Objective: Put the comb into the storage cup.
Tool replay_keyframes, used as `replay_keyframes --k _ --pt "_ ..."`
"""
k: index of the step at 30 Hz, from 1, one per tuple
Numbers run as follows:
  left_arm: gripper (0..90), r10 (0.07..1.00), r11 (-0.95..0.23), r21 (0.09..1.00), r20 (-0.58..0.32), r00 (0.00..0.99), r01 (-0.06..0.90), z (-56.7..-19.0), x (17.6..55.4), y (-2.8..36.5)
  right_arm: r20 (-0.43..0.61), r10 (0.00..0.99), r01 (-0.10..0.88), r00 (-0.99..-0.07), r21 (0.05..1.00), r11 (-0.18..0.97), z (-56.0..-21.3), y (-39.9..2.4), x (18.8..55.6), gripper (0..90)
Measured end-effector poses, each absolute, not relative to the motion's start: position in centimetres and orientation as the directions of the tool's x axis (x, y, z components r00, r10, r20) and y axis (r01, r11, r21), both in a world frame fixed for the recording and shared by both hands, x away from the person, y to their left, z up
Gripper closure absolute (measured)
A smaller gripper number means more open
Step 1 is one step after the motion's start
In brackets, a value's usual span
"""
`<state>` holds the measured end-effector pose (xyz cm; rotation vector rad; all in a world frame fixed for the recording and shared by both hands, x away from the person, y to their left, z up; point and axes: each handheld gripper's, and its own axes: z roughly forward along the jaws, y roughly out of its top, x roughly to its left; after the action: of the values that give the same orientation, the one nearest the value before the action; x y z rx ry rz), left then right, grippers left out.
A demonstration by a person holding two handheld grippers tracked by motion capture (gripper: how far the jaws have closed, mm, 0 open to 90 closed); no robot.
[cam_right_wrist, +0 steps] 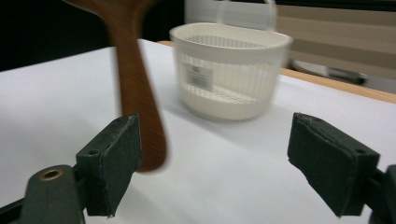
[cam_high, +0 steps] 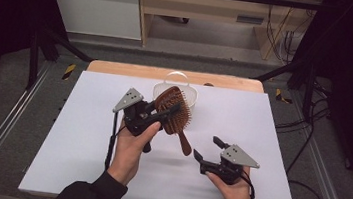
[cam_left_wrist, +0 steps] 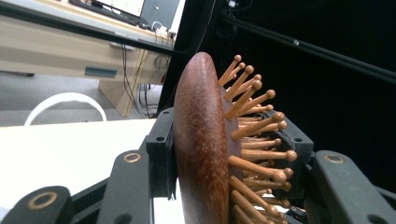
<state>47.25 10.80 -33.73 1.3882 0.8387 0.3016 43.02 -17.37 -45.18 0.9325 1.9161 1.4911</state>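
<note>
Left gripper [cam_high: 162,114]: black two-jaw tool with a grey three-cornered plate on top, held in the person's left hand [cam_high: 131,147], raised above the sheet. Its jaws are clamped on the head of the brown wooden paddle hairbrush [cam_high: 175,112].
Left grip, close up: in the left gripper view one pad lies against the smooth rounded back of the hairbrush [cam_left_wrist: 201,154], the other sits in among the ball-tipped wooden pins [cam_left_wrist: 259,156].
Right gripper [cam_high: 207,149]: same build, held in the person's right hand [cam_high: 234,189] low over the near right part of the sheet. Jaws stand wide apart, nothing between them.
Right fingers, close up: in the right gripper view the dark padded fingertips [cam_right_wrist: 114,161] touch nothing; the brush handle [cam_right_wrist: 137,102] hangs just behind the left-hand one, blurred, apart from it.
Surface: white sheet [cam_high: 85,134] covering a light wooden table [cam_high: 132,69], whose far edge shows beyond the sheet.
Basket: small white slotted plastic basket [cam_high: 190,95] with an arched handle, upright at the far middle of the sheet, just behind the brush head; a small label shows on its wall [cam_right_wrist: 224,79].
Room: grey floor, black frame posts on both sides, a pale wooden bench and loose cables at the back.
Hairbrush, look: reddish-brown speckled wood, oval head, pins facing the right side of the table, tapered handle [cam_high: 183,141] pointing down toward the person.
Hairbrush, place: off the table, between the basket and the right gripper, well clear of the sheet.
</note>
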Motion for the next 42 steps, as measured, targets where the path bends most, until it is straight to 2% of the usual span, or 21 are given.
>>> replay_keyframes --k 6,15,33,42 --pt "50.8 0.652 0.210 0.940 -0.339 0.678 0.268 -32.8 47.3 10.7 -0.005 0.824 0.232 -0.567 0.959 0.165 -45.5 -19.6 43.0 13.2" --pt "50.8 0.663 0.233 0.943 -0.333 0.670 0.238 -30.8 47.7 10.6 0.006 0.810 0.225 -0.587 0.962 0.156 -45.6 -20.9 42.6 5.9" --pt "50.7 0.714 0.231 0.956 -0.292 0.637 0.180 -27.0 50.4 10.1 0.045 0.804 0.227 -0.593 0.967 0.113 -45.8 -21.5 42.7 5.3" --pt "50.7 0.728 0.264 0.951 -0.307 0.613 0.162 -25.8 52.6 10.4 0.046 0.797 0.220 -0.602 0.969 0.110 -45.8 -21.4 42.7 4.8"
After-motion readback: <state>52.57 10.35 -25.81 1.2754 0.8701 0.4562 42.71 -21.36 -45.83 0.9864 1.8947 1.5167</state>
